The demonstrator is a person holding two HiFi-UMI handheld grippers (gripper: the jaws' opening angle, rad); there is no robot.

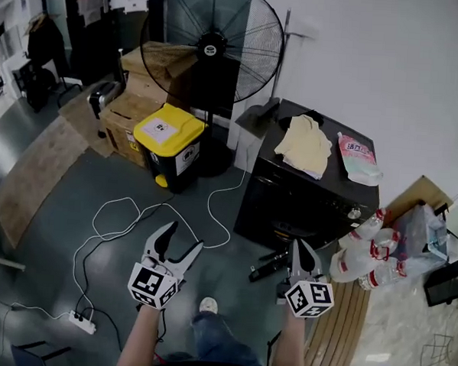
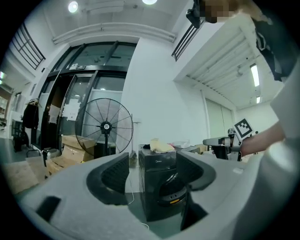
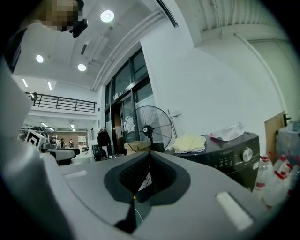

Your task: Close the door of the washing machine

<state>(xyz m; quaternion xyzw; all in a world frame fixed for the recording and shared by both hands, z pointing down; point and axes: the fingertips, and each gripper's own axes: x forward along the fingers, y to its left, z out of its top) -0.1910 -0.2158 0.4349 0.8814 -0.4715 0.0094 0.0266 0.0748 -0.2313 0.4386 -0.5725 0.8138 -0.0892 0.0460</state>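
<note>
A black front-loading washing machine (image 1: pixel 305 198) stands against the white wall, with a yellow cloth (image 1: pixel 304 144) and a detergent pouch (image 1: pixel 358 158) on top. Its round door (image 2: pixel 174 190) hangs ajar from the front, low down, and shows as a dark piece (image 1: pixel 269 266) in the head view. My left gripper (image 1: pixel 178 243) is open and empty, to the left of the machine and short of it. My right gripper (image 1: pixel 301 249) is shut on nothing, just in front of the machine's lower front. The machine (image 2: pixel 157 164) shows between the left jaws (image 2: pixel 152 174), and its control panel (image 3: pixel 232 157) lies right of the right gripper (image 3: pixel 149 174).
A big pedestal fan (image 1: pixel 212 44) and a yellow-lidded bin (image 1: pixel 170 145) stand left of the machine, cardboard boxes (image 1: pixel 129 112) behind them. A white cable (image 1: pixel 127 219) and power strip (image 1: pixel 81 324) lie on the floor. Plastic bottles (image 1: pixel 367 251) crowd the machine's right side.
</note>
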